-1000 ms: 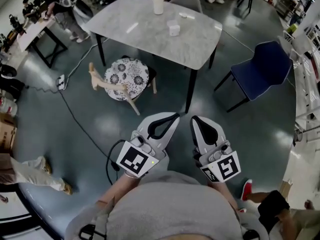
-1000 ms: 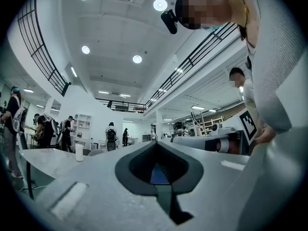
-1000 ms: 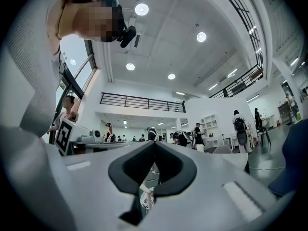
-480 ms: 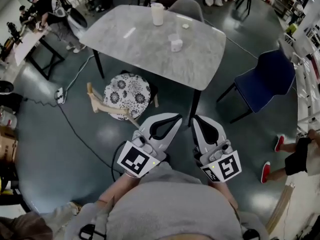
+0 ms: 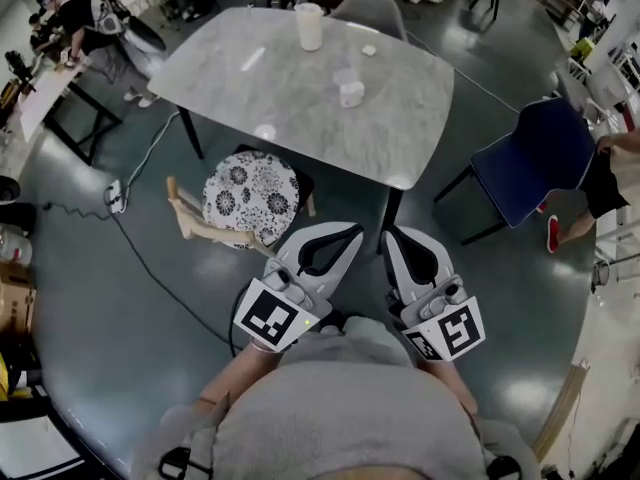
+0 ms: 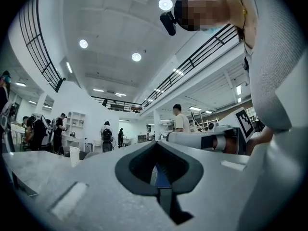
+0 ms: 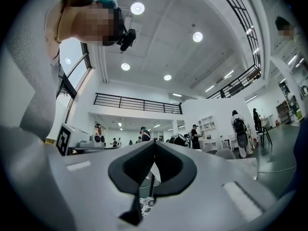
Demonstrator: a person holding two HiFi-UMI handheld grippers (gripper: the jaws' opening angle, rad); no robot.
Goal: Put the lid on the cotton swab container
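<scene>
A grey marble table (image 5: 250, 88) stands ahead of me in the head view. On it sit a small white container (image 5: 351, 93), a pale flat piece (image 5: 344, 75) just behind it, a tiny white item (image 5: 369, 50) and a tall white cup (image 5: 308, 26). My left gripper (image 5: 354, 229) and right gripper (image 5: 389, 236) are held side by side near my body, short of the table's near edge. Both are shut and hold nothing. In the left gripper view the left gripper (image 6: 155, 144) shows its jaws meeting; the right gripper (image 7: 155, 143) looks the same in its own view.
A floral-cushioned stool (image 5: 252, 188) and a wooden frame (image 5: 195, 218) stand under the table's near side. A blue chair (image 5: 530, 163) is to the right, a grey chair (image 5: 368, 8) behind the table. A cable (image 5: 150, 258) crosses the floor. A person (image 5: 615, 163) stands at the right edge.
The table, stool and blue chair have drawn closer and lower in the head view. Both grippers keep their place in front of my body, still shut. A person at the right has walked on.
</scene>
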